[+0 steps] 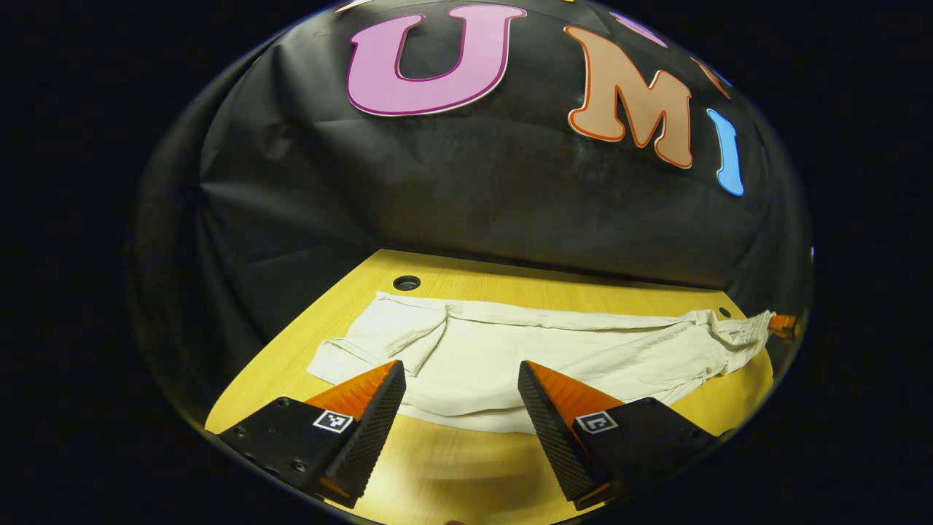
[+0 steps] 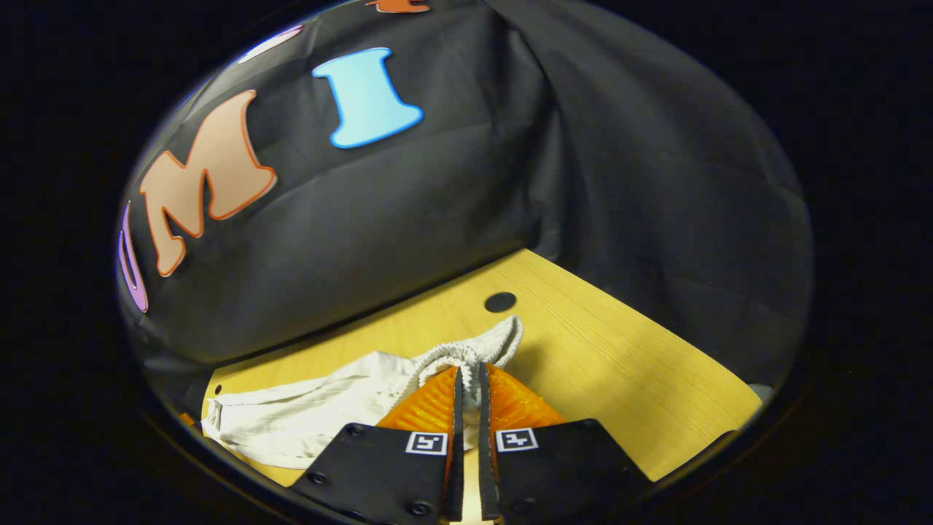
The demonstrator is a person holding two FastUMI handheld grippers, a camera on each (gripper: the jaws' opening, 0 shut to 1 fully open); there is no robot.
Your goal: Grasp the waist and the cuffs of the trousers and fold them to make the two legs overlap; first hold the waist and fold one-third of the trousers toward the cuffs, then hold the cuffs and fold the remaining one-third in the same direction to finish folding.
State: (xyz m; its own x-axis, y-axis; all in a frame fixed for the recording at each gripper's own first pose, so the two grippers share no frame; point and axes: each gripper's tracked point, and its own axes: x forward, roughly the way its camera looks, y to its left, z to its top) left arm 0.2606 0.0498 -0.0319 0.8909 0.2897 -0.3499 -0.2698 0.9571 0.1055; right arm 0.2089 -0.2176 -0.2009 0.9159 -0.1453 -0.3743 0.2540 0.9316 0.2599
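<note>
Cream cotton trousers (image 1: 539,350) spread lengthwise along far edge of yellow wooden bench (image 1: 452,467). Elasticated waist (image 2: 466,355) bunched, pinched between right gripper (image 2: 466,383) jaws. Left gripper (image 1: 461,379) over near edge, jaws spread, holding nothing.

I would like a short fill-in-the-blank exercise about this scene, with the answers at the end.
1. The white trousers lie spread on a ____ wooden table.
2. The left tongs stand ____ above the near edge of the cloth.
3. The right tongs are shut on the elastic ____ of the trousers.
4. Beyond that gathered end, a round dark ____ shows in the tabletop.

Answers: yellow; open; waist; hole
</note>
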